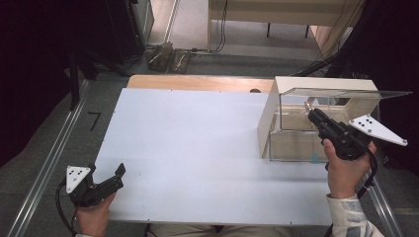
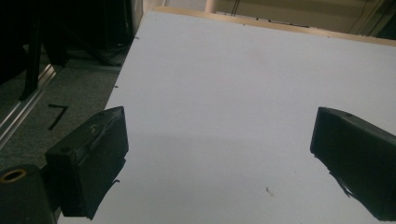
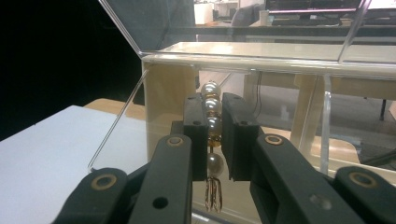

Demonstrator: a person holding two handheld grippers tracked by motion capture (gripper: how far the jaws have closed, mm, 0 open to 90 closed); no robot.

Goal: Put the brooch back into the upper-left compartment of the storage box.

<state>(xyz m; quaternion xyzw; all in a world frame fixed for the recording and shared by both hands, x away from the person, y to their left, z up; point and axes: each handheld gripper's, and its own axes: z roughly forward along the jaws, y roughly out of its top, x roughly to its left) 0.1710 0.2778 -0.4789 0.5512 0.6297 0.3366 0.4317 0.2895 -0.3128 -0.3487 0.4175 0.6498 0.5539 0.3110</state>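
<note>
A short string of white pearls with gold links (image 3: 211,116) is pinched between the jaws of my right gripper (image 3: 212,105), a gold clasp dangling below. In the high view that right gripper (image 1: 310,109) is held up in front of a clear acrylic box with pale wooden walls (image 1: 316,118), its tip at the box's open front under the raised transparent lid (image 1: 346,92). My left gripper (image 1: 120,171) rests at the white board's near left corner. In the left gripper view its jaws (image 2: 219,126) stand wide apart over the bare white board (image 2: 233,93), holding nothing.
The white board (image 1: 197,143) lies on a wooden table whose far edge (image 1: 197,82) shows behind it. The box stands on the board's right side. Dark curtains, cables and a metal floor rail (image 1: 44,168) surround the table.
</note>
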